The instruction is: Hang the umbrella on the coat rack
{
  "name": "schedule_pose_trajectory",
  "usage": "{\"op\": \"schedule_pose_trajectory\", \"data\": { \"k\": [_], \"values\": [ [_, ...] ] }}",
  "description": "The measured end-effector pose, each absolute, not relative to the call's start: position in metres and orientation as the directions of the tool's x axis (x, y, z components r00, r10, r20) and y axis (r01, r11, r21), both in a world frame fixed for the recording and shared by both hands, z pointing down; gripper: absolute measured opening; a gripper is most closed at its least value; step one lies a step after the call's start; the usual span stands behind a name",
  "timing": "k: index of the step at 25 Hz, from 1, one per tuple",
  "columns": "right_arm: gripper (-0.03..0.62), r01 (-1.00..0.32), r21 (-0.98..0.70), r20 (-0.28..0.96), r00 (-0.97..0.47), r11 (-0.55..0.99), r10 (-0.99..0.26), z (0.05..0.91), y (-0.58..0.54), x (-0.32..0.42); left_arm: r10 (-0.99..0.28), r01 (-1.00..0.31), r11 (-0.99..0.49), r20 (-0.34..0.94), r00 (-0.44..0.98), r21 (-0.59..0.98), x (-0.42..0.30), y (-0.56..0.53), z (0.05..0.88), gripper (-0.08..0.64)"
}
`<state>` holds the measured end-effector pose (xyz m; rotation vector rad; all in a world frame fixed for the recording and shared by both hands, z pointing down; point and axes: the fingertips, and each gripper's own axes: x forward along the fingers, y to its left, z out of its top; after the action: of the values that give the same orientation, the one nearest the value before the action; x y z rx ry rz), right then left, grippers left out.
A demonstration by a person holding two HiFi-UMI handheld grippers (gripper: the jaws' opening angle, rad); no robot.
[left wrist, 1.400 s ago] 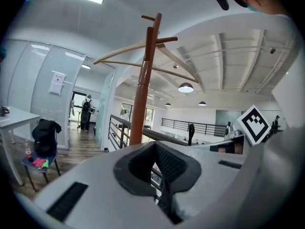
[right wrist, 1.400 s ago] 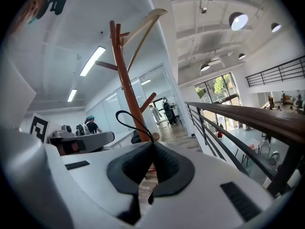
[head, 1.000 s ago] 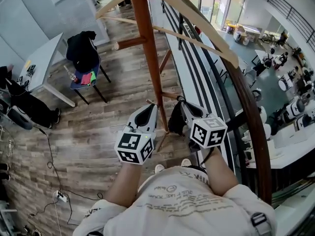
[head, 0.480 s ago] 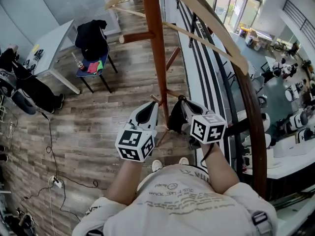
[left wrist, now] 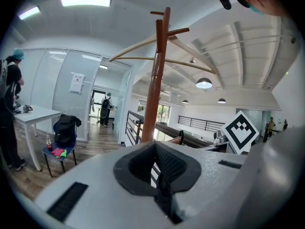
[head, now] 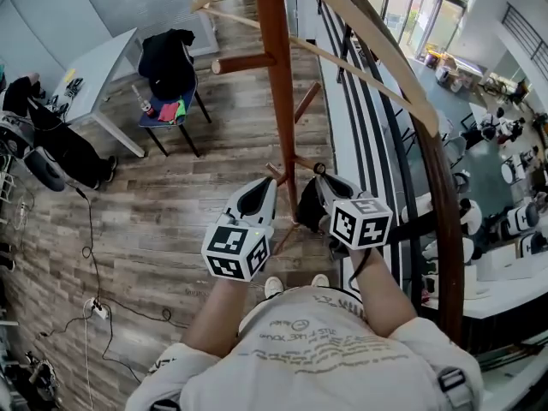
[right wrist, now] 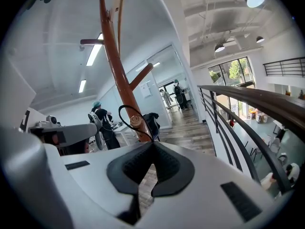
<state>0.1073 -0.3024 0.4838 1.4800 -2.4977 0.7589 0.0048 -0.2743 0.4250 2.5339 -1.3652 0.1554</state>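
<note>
The coat rack's red-brown pole (head: 276,101) rises just ahead of both grippers, and it also shows as a pole (left wrist: 153,94) in the left gripper view. In the head view my right gripper (head: 321,181) sits right of the pole, with the folded black umbrella (head: 306,208) hanging dark beneath its tips. Its jaws are shut on the umbrella's thin black strap loop (right wrist: 121,109), which stands up in front of a low peg's round end (right wrist: 135,121); whether the loop is over the peg I cannot tell. My left gripper (head: 261,187) hovers left of the pole, shut and holding nothing.
Pale wooden hangers (head: 368,32) hang high on the rack. A curved dark railing (head: 445,195) runs along the right over a drop to a lower floor. A chair with a black jacket (head: 167,67), a white table (head: 103,75) and floor cables (head: 90,306) lie left.
Both grippers stay close to the pole. The right one has sunk slightly with the strap still in its jaws. The head view has shifted a little.
</note>
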Motion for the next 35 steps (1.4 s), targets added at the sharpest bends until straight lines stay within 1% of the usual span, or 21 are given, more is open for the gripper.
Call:
{"op": "schedule_pose_trajectory", "data": {
  "k": [13,18,26,30,33,34,35],
  "values": [
    [0.005,-0.849,-0.332,0.412,-0.522,0.411,-0.747,0.511,-0.305,0.091,-0.824,-0.854,-0.494,0.225,0.520,0.164,-0.006,-0.270,0.427,0.006],
    [0.005,-0.855,-0.333,0.443,-0.514,0.398,-0.735,0.530,-0.307,0.087,-0.832,-0.862,-0.480,0.229,0.506,0.163,-0.012,-0.268,0.430,0.006],
    [0.006,-0.858,-0.298,0.434,-0.512,0.419,-0.741,0.537,-0.312,0.077,-0.835,-0.870,-0.463,0.247,0.492,0.170,-0.018,-0.263,0.438,0.006],
    [0.006,-0.874,-0.235,0.429,-0.485,0.425,-0.762,0.541,-0.315,0.073,-0.836,-0.872,-0.458,0.250,0.488,0.170,-0.022,-0.262,0.439,0.006],
    [0.008,-0.878,-0.205,0.399,-0.478,0.432,-0.782,0.541,-0.315,0.072,-0.835,-0.872,-0.459,0.252,0.489,0.170,-0.022,-0.263,0.441,0.006],
    [0.035,-0.875,-0.202,0.381,-0.483,0.439,-0.788,0.538,-0.314,0.071,-0.833,-0.870,-0.462,0.253,0.492,0.171,-0.022,-0.263,0.441,0.006],
    [0.087,-0.871,-0.200,0.365,-0.491,0.448,-0.791,0.535,-0.313,0.070,-0.830,-0.868,-0.466,0.254,0.496,0.173,-0.022,-0.263,0.441,0.006]
  ]
}}
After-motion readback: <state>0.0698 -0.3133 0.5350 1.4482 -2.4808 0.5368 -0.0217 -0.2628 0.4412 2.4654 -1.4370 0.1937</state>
